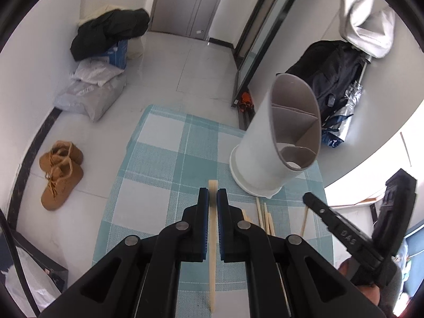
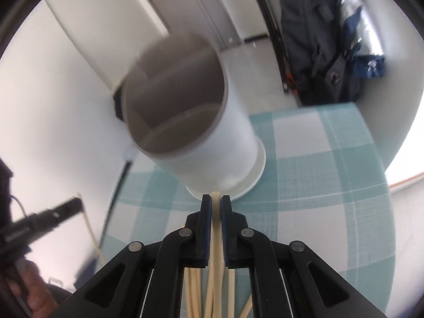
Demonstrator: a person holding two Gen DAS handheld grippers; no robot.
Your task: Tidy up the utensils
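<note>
My left gripper (image 1: pixel 212 194) is shut on a pale wooden chopstick (image 1: pixel 212 259), whose flat end sticks out just past the pads. A white utensil holder (image 1: pixel 267 143) with a grey divided inside stands on its saucer to the right front, on the teal checked placemat (image 1: pixel 164 159). Several loose chopsticks (image 1: pixel 265 217) lie on the mat near the holder's base. In the right wrist view my right gripper (image 2: pixel 216 200) is shut on another chopstick (image 2: pixel 216 241) just before the holder (image 2: pixel 212 143). More chopsticks (image 2: pixel 194 291) lie under it.
The mat lies on a round white table (image 1: pixel 352 137). On the floor are tan boots (image 1: pixel 59 172), bags and a dark coat (image 1: pixel 106 31), a leaning mirror (image 1: pixel 265 34) and a dark backpack (image 1: pixel 336 74). A hand (image 2: pixel 31 288) holds the left gripper's handle.
</note>
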